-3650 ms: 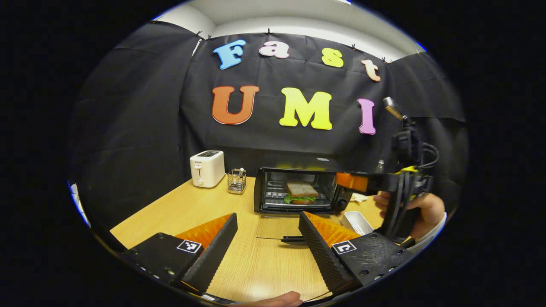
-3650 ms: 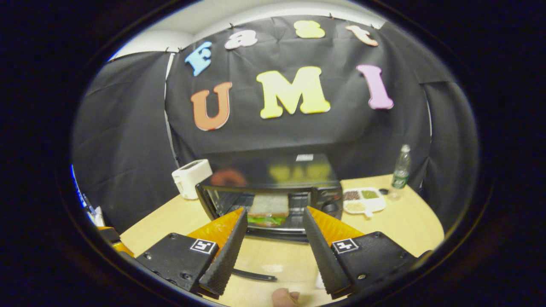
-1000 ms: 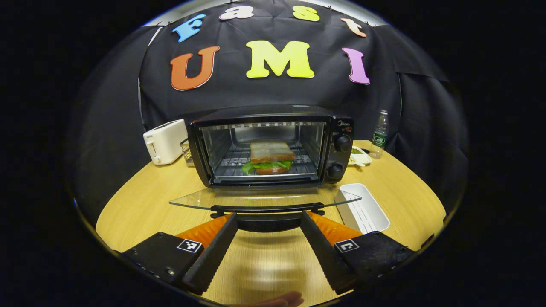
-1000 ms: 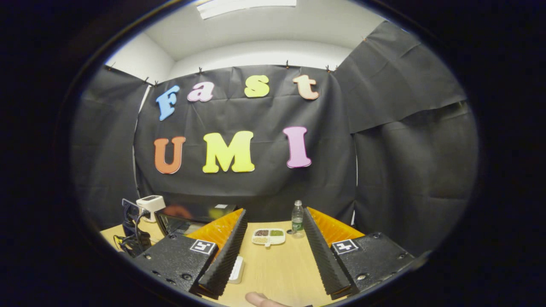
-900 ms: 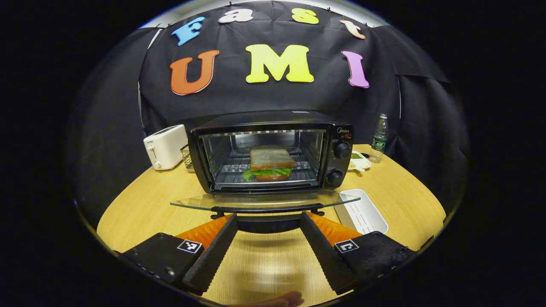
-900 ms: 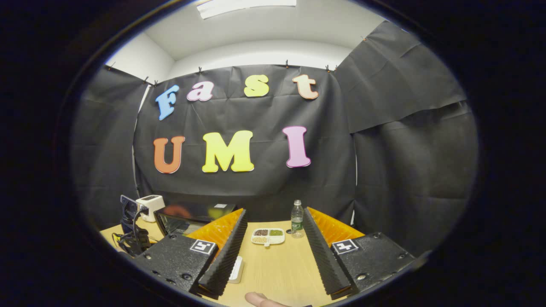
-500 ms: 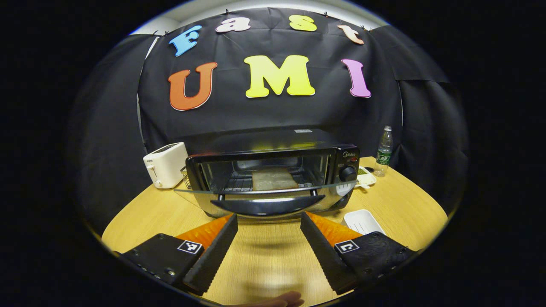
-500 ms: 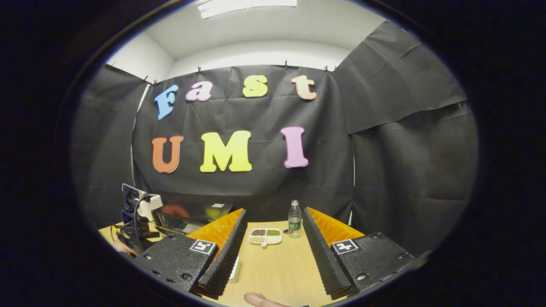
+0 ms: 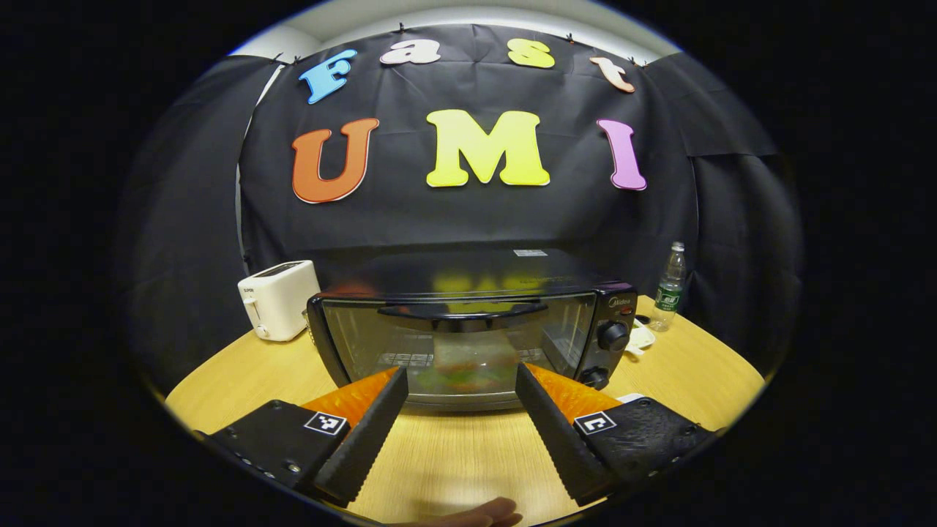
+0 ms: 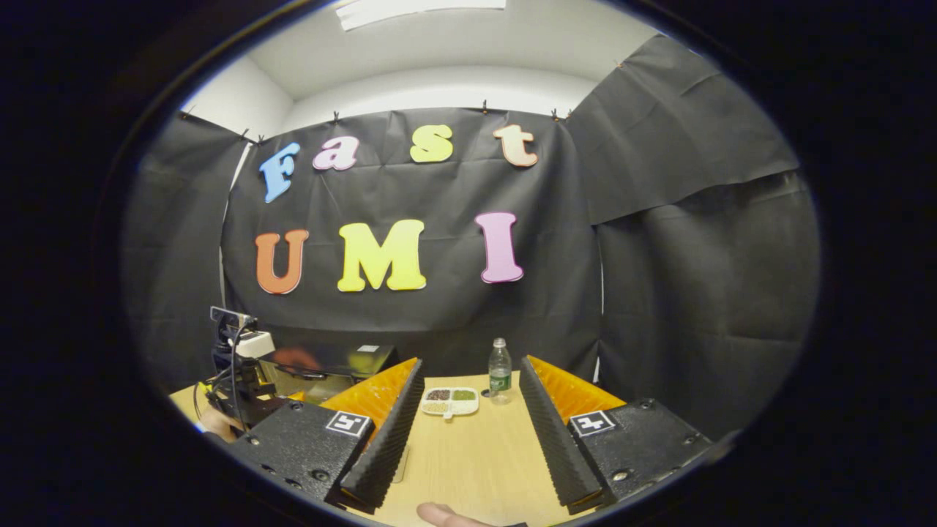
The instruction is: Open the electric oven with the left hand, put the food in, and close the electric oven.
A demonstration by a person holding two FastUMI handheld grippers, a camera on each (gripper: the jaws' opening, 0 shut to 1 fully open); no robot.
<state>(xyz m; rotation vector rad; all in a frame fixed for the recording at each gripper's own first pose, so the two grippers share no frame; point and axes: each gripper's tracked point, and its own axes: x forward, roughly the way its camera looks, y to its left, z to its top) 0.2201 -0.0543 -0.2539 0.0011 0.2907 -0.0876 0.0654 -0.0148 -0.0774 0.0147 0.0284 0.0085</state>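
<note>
— On the bench [image 9: 241, 369], what is being kept in the electric oven [image 9: 468, 333]?
— Food [image 9: 468, 366] is being seen dimly behind its shut glass door.
— And each tool?
— Left tool [image 9: 457, 380] and right tool [image 10: 468, 373] are being held spread, gripping nothing.

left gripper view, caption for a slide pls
Open left gripper facing the closed electric oven, sandwich behind its glass door.

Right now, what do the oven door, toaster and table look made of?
Oven door: clear glass, glossy; the sandwich shows through, with reflections. Toaster: probably white plastic, smooth, slight sheen. Table: light wood grain, possibly laminate; soft glare.
</note>
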